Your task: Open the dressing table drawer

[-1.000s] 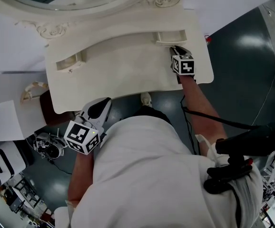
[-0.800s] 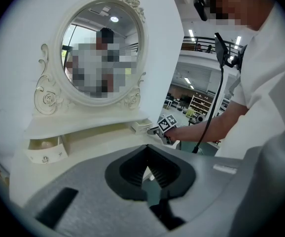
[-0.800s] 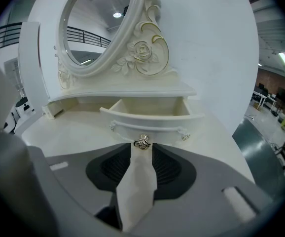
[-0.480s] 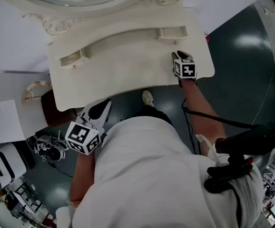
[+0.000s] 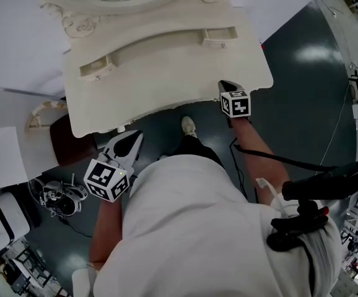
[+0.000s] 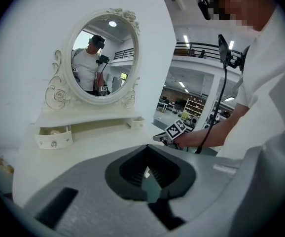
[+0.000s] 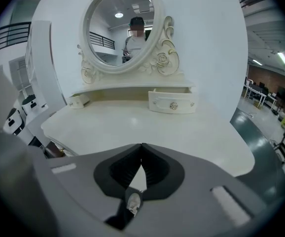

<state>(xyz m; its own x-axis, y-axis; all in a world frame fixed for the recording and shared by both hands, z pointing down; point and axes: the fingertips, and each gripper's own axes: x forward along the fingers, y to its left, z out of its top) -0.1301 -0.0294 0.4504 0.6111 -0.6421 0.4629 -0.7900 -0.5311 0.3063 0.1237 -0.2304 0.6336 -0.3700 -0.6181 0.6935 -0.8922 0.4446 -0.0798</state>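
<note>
The cream dressing table (image 5: 166, 73) has two small drawers on its top shelf, and both stand pulled out. The right drawer (image 5: 219, 37) shows its knob in the right gripper view (image 7: 172, 102). The left drawer (image 5: 95, 70) shows its open box (image 6: 53, 138). My right gripper (image 5: 223, 84) hangs over the table's front right edge, well back from the right drawer. Its jaws have just been closing and meet with nothing between them (image 7: 141, 147). My left gripper (image 5: 139, 132) is below the table's front edge, jaws together and holding nothing (image 6: 147, 148).
An oval mirror (image 7: 120, 26) in a carved frame stands at the back of the table. A brown stool (image 5: 74, 142) sits under the table's left side. Equipment and cables (image 5: 58, 197) lie on the dark floor at left. A cable (image 5: 272, 156) trails from my right arm.
My right gripper has drawn back from the right drawer's front to the table's front edge. The table has slid up and away in the head view. The left gripper keeps its place in the picture.
</note>
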